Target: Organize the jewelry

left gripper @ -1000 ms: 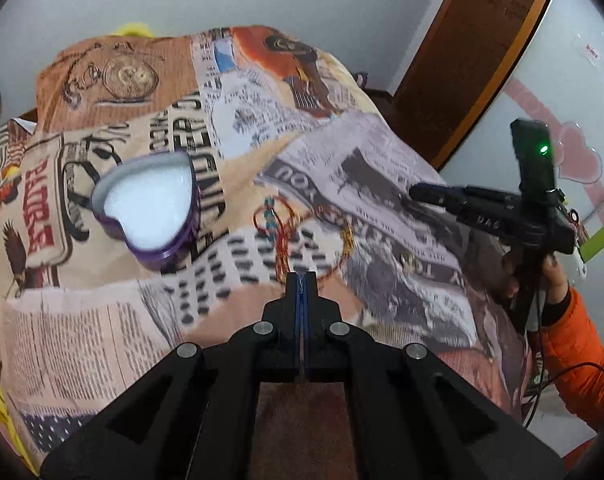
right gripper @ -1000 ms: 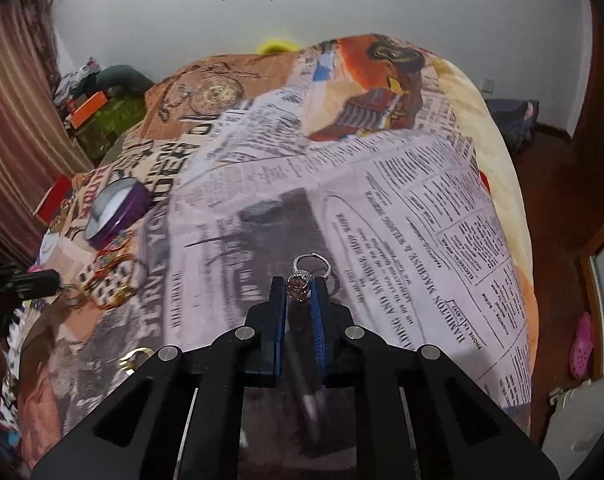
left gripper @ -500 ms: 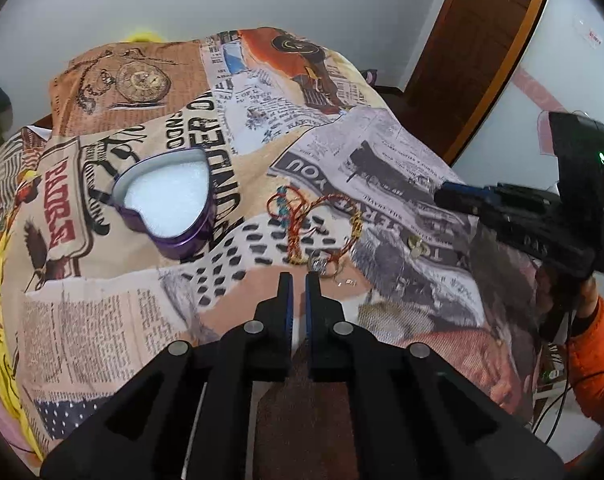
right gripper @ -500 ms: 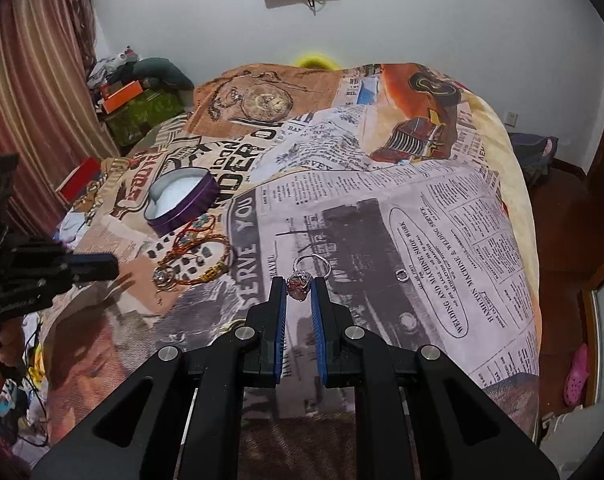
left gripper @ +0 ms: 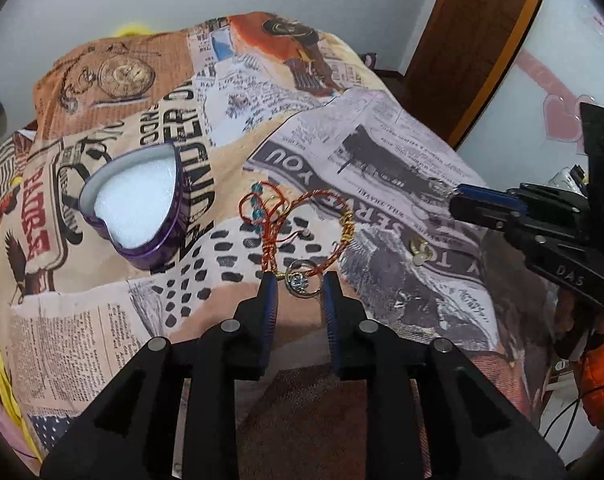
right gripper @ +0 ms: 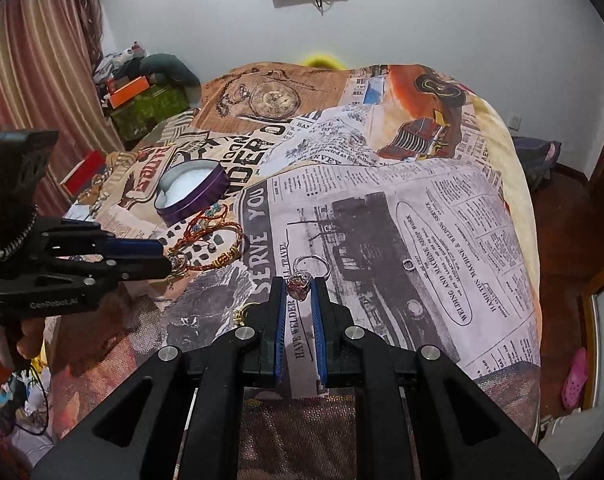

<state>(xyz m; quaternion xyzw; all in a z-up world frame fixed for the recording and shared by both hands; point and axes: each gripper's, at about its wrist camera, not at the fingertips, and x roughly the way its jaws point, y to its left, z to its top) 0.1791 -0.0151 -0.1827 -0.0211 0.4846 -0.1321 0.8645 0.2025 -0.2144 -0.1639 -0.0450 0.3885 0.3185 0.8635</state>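
Observation:
A purple heart-shaped tin (left gripper: 136,210) with white padding lies open on the printed bedspread; it also shows in the right wrist view (right gripper: 192,192). Red and gold wire bracelets (left gripper: 298,220) lie beside it. My left gripper (left gripper: 300,280) is open, its fingertips either side of a silver ring with a pale stone (left gripper: 300,282) on the cloth. My right gripper (right gripper: 300,284) is shut on a silver ring with a red stone (right gripper: 300,286), held above the bedspread. A small gold ring (left gripper: 417,248) lies between the grippers.
The bedspread (right gripper: 381,220) covers a bed; its edge drops off at the right to a wooden floor. A small silver ring (right gripper: 409,265) lies on the newspaper print. Boxes and clutter (right gripper: 138,92) stand at the far left by a curtain.
My left gripper has opened and moved forward, so its fingers now flank the silver ring. My right gripper has lifted and pulled back with the red-stone ring.

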